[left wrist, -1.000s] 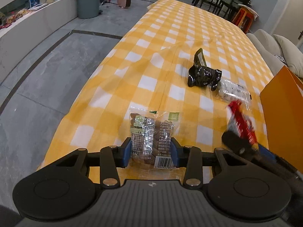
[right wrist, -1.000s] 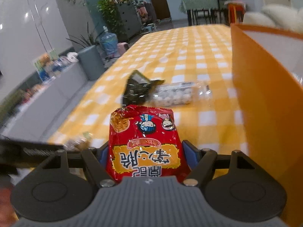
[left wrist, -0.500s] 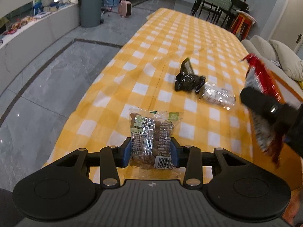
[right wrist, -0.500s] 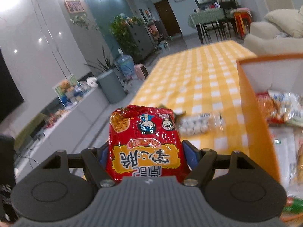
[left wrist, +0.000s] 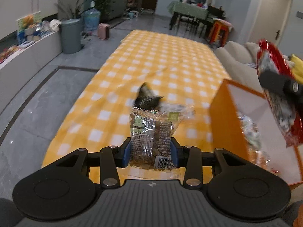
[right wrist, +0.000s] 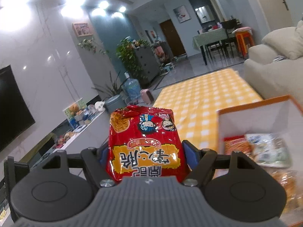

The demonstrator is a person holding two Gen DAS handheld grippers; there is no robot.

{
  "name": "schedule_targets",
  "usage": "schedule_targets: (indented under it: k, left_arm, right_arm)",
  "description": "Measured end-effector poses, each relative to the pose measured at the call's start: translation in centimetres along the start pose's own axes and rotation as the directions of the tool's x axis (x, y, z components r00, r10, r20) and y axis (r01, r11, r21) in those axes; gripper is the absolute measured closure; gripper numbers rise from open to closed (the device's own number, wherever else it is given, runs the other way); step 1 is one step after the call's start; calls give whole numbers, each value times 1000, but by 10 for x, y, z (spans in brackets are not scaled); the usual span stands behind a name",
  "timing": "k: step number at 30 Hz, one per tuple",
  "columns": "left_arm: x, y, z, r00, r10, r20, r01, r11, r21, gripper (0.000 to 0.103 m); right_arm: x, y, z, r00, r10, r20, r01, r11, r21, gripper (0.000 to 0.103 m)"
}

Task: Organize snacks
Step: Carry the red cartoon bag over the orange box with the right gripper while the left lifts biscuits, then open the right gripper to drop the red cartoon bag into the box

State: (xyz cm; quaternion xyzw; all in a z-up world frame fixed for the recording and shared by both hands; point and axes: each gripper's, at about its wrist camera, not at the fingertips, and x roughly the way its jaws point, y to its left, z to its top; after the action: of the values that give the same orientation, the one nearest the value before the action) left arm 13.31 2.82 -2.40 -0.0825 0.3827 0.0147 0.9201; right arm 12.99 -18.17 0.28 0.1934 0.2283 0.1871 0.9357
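Note:
My left gripper point(left wrist: 151, 152) is shut on a clear bag of brown nuts point(left wrist: 153, 132), held up over the yellow checked table point(left wrist: 155, 62). My right gripper point(right wrist: 144, 156) is shut on a red noodle snack packet point(right wrist: 144, 145), lifted high beside the orange box point(right wrist: 255, 106). In the left wrist view the same red packet point(left wrist: 280, 98) hangs above the orange box point(left wrist: 223, 117) at the right. A black snack bag point(left wrist: 145, 97) and a clear packet point(left wrist: 178, 107) lie on the table beyond the nuts.
The orange box holds several snack packets point(right wrist: 265, 149). A beige sofa point(left wrist: 238, 60) stands right of the table. A grey bin point(left wrist: 71, 36) and a low white ledge point(left wrist: 28, 56) are on the left, across a grey floor. A dining table point(left wrist: 189, 13) stands far back.
Both grippers have risen with their packets. The red packet went from low on the table up over the orange box, whose inside came into the right wrist view.

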Motion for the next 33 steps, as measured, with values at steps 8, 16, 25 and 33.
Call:
schedule_targets:
  k: [8, 16, 25, 33]
  left_arm:
    - [1, -38, 23, 990, -142, 1, 142, 986, -82, 57]
    - [20, -50, 23, 971, -236, -45, 226, 960, -165, 57]
    - [33, -54, 9, 963, -255, -88, 244, 963, -115, 57]
    - [52, -20, 9, 940, -323, -109, 298, 935, -192, 57]
  right_arm:
    - [-36, -82, 16, 993, -121, -4, 121, 982, 145, 30]
    - [-21, -141, 8, 986, -116, -119, 156, 898, 412, 30]
    - [40, -135, 5, 902, -236, -361, 349, 893, 286, 30]
    - [68, -147, -9, 843, -238, -483, 393, 885, 250, 30]
